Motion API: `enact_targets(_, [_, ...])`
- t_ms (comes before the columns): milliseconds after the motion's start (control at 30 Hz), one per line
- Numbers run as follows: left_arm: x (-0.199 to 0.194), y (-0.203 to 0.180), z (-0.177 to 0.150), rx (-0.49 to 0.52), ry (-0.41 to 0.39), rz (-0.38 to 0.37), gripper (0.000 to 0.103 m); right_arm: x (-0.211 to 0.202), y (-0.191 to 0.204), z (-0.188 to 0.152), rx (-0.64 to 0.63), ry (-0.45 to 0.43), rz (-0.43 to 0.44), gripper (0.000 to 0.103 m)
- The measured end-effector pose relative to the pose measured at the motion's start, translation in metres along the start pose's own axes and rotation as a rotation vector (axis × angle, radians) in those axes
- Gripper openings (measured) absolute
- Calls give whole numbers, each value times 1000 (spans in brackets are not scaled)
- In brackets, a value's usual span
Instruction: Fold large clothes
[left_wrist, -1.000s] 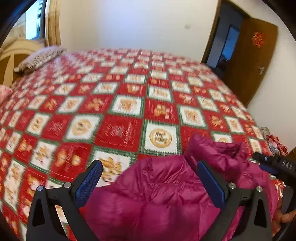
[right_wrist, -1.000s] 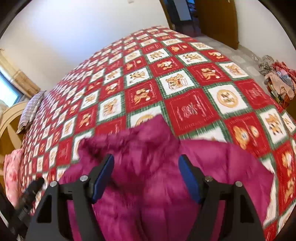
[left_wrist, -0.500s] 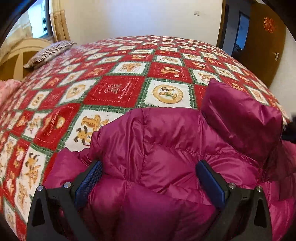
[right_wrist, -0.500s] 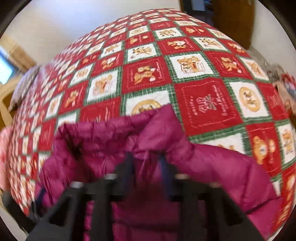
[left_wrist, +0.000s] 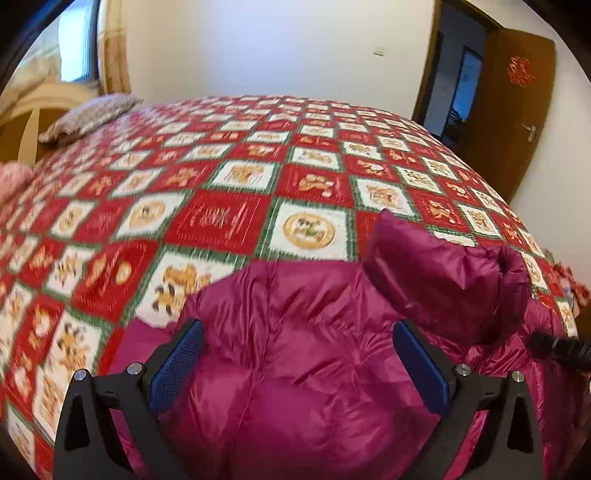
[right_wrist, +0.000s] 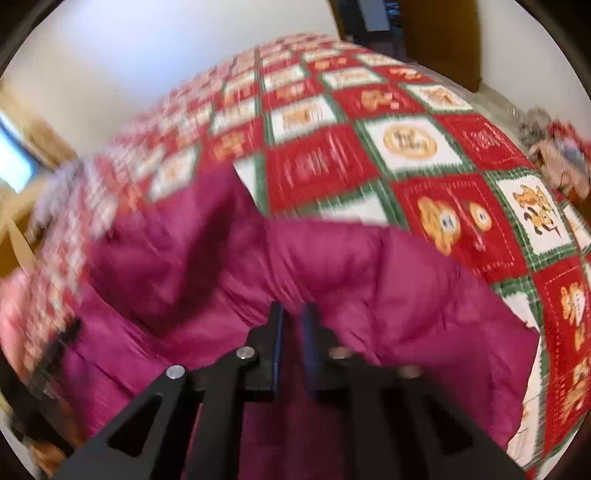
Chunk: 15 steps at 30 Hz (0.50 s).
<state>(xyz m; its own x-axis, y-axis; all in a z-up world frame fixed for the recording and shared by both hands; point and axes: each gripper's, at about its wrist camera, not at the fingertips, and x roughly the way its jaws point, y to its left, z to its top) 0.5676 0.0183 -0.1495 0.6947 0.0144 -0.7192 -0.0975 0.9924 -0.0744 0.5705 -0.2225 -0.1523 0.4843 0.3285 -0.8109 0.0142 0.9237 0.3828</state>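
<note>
A magenta puffer jacket (left_wrist: 314, 332) lies on the near part of the bed, its hood (left_wrist: 436, 269) standing up at the right. My left gripper (left_wrist: 299, 354) is open wide, its blue pads (left_wrist: 177, 365) straddling the jacket's back without pressing it. In the blurred right wrist view, my right gripper (right_wrist: 293, 314) has its jaws close together with a raised fold of the jacket (right_wrist: 369, 280) pinched between them. The jaws are opening slightly. The right gripper's black tip (left_wrist: 557, 350) shows at the right edge of the left wrist view.
The bed carries a red, white and green patchwork quilt (left_wrist: 221, 218). A pillow (left_wrist: 88, 114) lies by the wooden headboard (left_wrist: 26, 122). A brown door (left_wrist: 517, 110) stands open at the right, and a heap of clothes (right_wrist: 554, 155) lies on the floor beyond the bed.
The right gripper's jaws went from wide apart to nearly together on a fold of the jacket, and it shifted with the fabric. The left gripper stayed open and sank over the jacket.
</note>
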Motion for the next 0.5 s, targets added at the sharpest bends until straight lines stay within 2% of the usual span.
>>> enact_targets(33, [1,-3,3,11,-6,24,102,-7,4,10,29,-18,43,49])
enact_targets(67, [2,-5,6,14,-8,36,102,-9,8,17,38,-27,70,65])
enact_targets(100, [2,-6,9,11,-5,25,102,-12,15,26,45,-42,86,90])
enact_targets(133, [3,-7,12,5,-1,12,102,-14,24,35,39,-67,69,98])
enact_targets(233, [2,-7,22,-14,2,2,102,-1,51,55,-9,-56,42,97])
enact_targets(400, [1,-11,29,13,8,44,102,56,81,64,-34,104,-49,97])
enact_targets(467, [0,-9,32,25,7,30,102,62,82,53,-80,119,-91,81])
enact_targets(500, [-1,-8,34,30,2,22,102,56,77,44,-112,114,-109,52])
